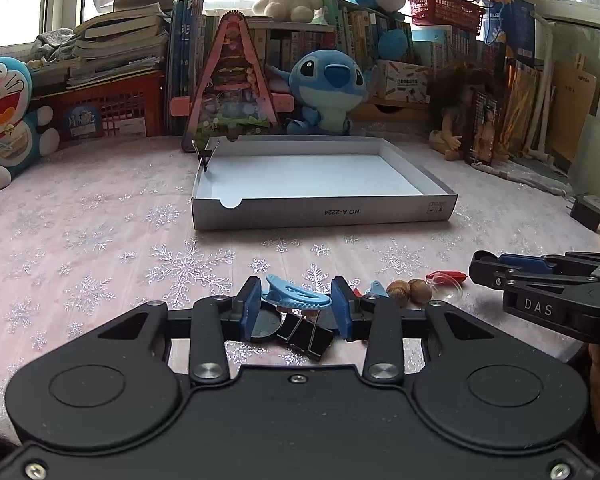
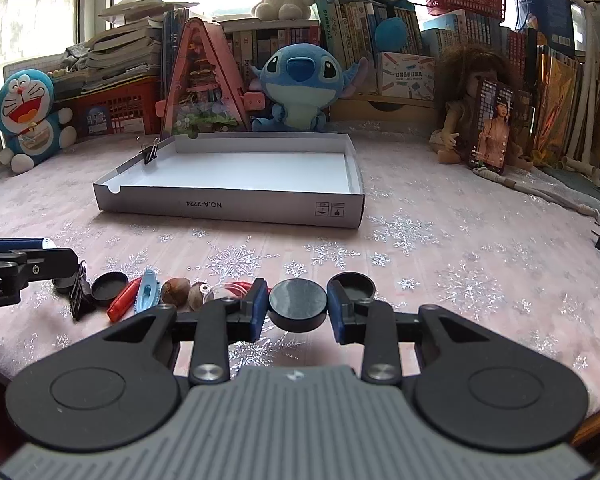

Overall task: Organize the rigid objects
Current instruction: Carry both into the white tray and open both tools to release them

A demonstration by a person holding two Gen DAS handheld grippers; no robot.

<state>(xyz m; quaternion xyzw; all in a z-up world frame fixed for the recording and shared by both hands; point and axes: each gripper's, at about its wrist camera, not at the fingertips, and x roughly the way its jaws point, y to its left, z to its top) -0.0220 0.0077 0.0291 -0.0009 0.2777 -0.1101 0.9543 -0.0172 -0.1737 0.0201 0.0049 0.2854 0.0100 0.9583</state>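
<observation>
My left gripper (image 1: 296, 290) is shut on a light blue plastic clip (image 1: 300, 301), held just above the table. Under it lie a black binder clip (image 1: 306, 336) and a black round cap (image 1: 265, 322). My right gripper (image 2: 298, 291) is shut on a black round lid (image 2: 298, 309); a second black cap (image 2: 353, 286) sits behind its right finger. Between the two grippers lie two brown nuts (image 2: 175, 291), a red clip (image 2: 123, 305), another blue clip (image 2: 147, 293) and a black cap (image 2: 109, 282). The shallow white box (image 1: 324, 213) stands farther back, with a binder clip (image 1: 205, 156) on its left wall.
Plush toys, stacked books and red baskets line the back of the table. A doll and a standing phone (image 2: 492, 128) are at the back right, with a white cable (image 2: 540, 196). A black adapter (image 1: 586, 212) lies near the right edge.
</observation>
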